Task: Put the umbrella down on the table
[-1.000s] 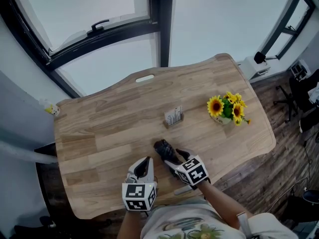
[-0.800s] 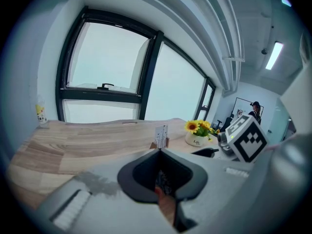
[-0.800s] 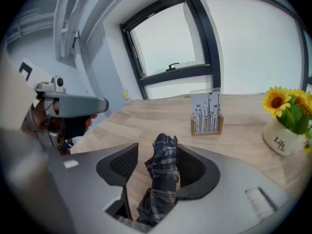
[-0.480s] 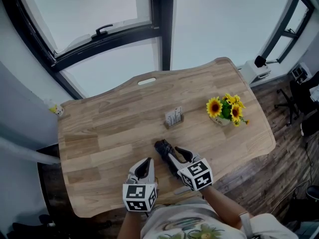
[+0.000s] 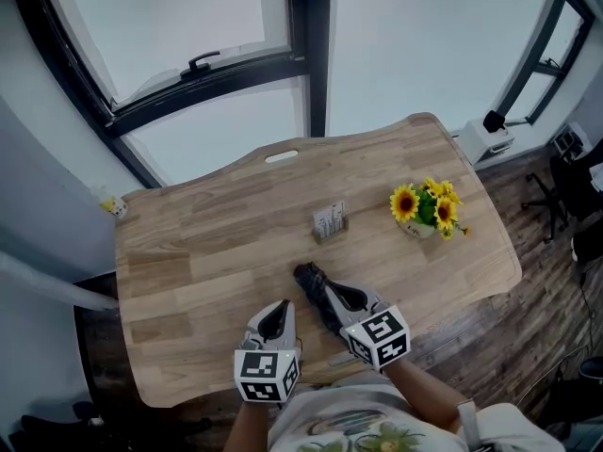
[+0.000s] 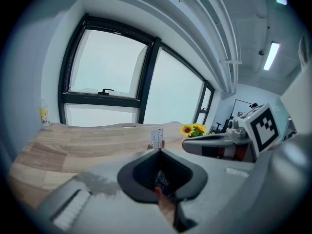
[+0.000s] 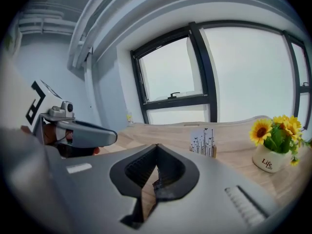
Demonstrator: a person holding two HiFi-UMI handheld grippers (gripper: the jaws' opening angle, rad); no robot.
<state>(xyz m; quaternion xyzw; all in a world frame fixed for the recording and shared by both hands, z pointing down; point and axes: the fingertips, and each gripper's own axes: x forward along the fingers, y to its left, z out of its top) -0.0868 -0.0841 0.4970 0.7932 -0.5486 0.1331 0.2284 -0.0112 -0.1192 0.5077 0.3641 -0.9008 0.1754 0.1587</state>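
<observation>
A folded black umbrella [image 5: 307, 278] lies on the wooden table [image 5: 207, 252], near its front edge. My right gripper [image 5: 337, 298] hangs just above the umbrella's near end, jaws shut and holding nothing. In the right gripper view the right gripper [image 7: 156, 147] has its tips together, and only a sliver of table and something dark shows below them. My left gripper [image 5: 275, 311] hovers to the left of the umbrella, apart from it. In the left gripper view the left gripper [image 6: 158, 151] looks shut with nothing held. Most of the umbrella is hidden under the right gripper.
A pot of sunflowers [image 5: 426, 207] stands at the table's right. A small card holder [image 5: 329, 221] sits mid-table, just beyond the umbrella. Big windows [image 5: 188, 55] rise behind the far edge. Office gear and a chair [image 5: 565, 172] stand on the floor at the right.
The right gripper let go of the umbrella, rose off it and shut its jaws. The umbrella stays lying on the table. The left gripper drifted slightly.
</observation>
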